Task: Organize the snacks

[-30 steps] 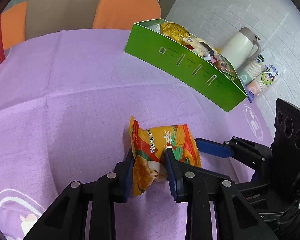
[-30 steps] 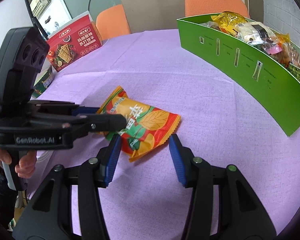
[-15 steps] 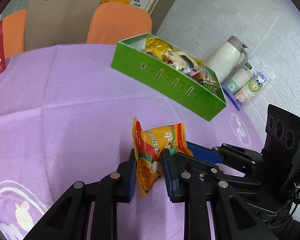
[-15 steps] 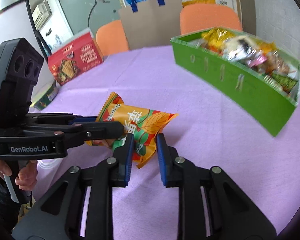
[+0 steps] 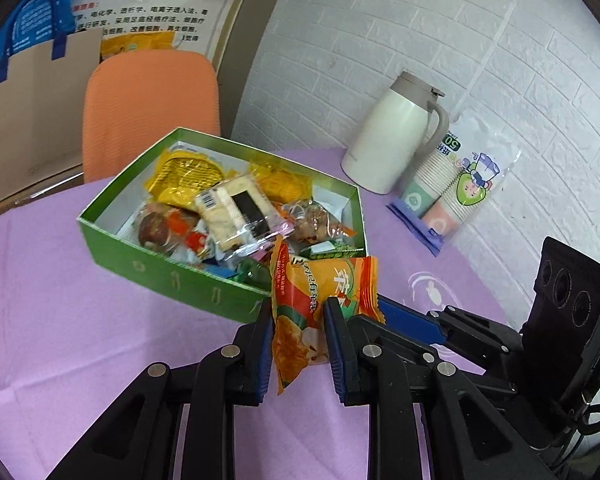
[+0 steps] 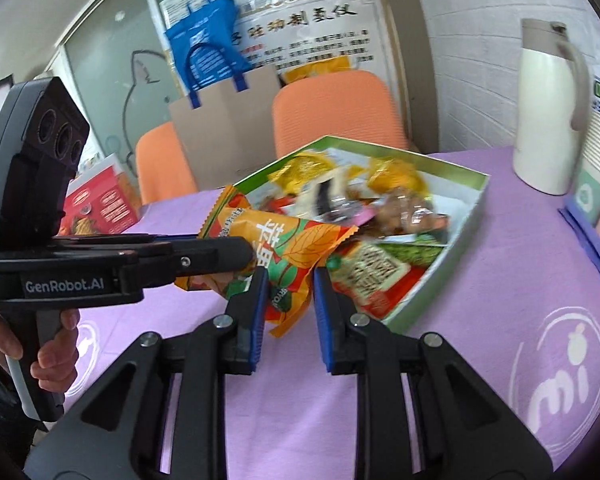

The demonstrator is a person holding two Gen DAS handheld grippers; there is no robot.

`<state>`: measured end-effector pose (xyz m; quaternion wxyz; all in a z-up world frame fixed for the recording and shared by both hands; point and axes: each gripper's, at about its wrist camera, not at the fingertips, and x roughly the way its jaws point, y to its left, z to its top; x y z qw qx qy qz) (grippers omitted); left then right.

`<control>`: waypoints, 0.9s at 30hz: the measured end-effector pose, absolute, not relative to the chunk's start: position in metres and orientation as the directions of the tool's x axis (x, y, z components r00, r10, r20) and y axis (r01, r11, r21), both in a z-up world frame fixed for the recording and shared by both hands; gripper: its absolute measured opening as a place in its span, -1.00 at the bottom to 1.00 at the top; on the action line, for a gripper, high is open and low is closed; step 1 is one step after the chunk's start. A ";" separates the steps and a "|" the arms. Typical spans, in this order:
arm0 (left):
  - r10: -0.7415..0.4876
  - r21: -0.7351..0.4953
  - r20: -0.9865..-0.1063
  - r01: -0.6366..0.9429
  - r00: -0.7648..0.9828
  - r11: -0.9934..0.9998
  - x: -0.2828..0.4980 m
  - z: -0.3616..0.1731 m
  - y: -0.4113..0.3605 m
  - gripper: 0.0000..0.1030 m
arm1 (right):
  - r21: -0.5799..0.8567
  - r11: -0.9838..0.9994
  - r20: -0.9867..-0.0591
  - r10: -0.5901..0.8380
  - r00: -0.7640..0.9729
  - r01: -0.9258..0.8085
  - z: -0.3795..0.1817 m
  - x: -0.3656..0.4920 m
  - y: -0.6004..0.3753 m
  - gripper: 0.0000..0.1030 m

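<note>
Orange snack packet (image 5: 320,300) is pinched by both tongs at once. The left gripper (image 5: 298,340) presses its blue pads on the packet's lower part, and the right gripper (image 6: 288,292) squeezes the other end. The packet is held in the air, off the purple tablecloth (image 5: 80,340), just in front of the green box (image 5: 172,272) and partly over its near wall. Beyond the tongs, the box is full of other wrapped snacks (image 5: 236,212). Farther to the right stand a white thermos jug (image 5: 396,140) and a pack of paper cups (image 5: 452,192).
</note>
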<state>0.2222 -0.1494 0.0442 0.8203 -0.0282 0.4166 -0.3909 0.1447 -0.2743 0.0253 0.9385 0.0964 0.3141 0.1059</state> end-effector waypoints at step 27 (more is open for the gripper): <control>-0.498 -0.194 -0.660 0.513 0.562 0.836 0.251 0.020 -0.151 0.97 | 0.178 0.983 -0.494 0.129 0.860 -0.045 0.011 0.151 -0.324 0.85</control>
